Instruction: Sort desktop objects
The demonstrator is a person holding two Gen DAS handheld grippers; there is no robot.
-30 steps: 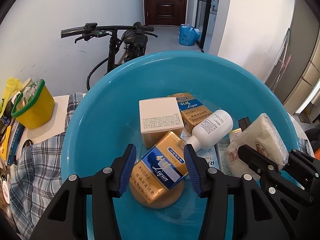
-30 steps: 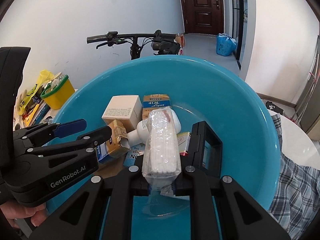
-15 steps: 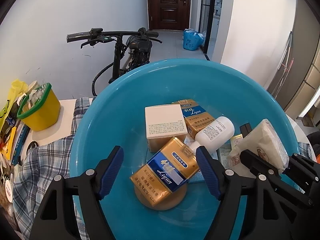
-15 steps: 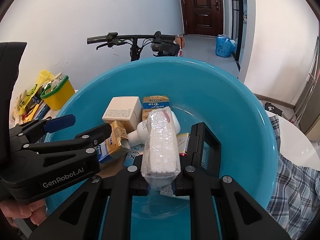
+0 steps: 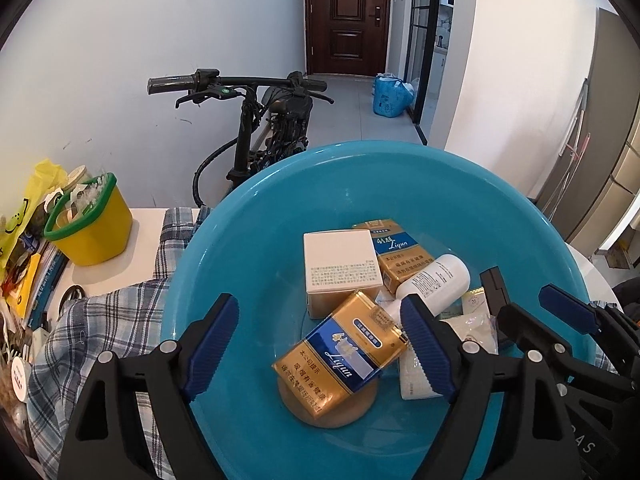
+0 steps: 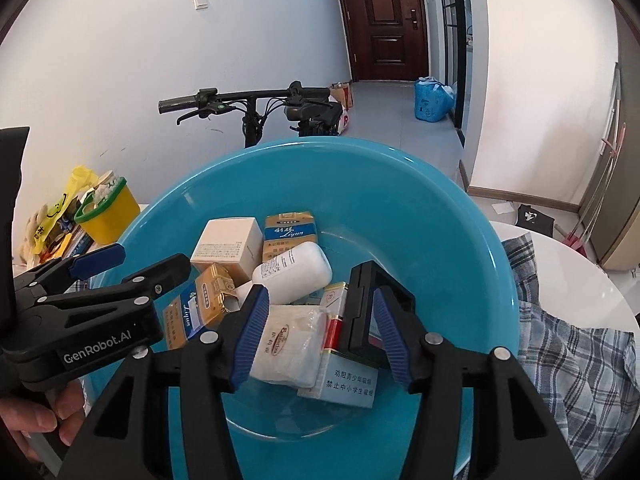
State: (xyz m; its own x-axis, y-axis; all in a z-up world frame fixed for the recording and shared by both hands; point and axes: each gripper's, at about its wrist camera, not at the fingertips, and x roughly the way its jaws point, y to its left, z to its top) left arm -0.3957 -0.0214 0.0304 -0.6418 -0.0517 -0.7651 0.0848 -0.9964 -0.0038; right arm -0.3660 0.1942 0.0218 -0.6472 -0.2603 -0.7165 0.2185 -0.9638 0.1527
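— Are we holding anything?

— No. Our left gripper [image 5: 320, 344] fingers are spreading around the gold-and-blue cigarette pack [image 5: 340, 354], lying free between them in the round blue plastic basin [image 5: 248, 240]. Our right gripper [image 6: 320, 336] is opening too; the white tissue packet [image 6: 290, 344] is lying between them.

— What's left?

— Probably whatever is remaining outside.

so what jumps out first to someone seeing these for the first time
A big turquoise basin fills the middle, holding a heap of small packs. A gold and blue cigarette pack lies between the open left tongs, and a clear pack of white pads lies between the open right tongs; both tongs have just been opening. Behind the basin a black bicycle stands against the wall.
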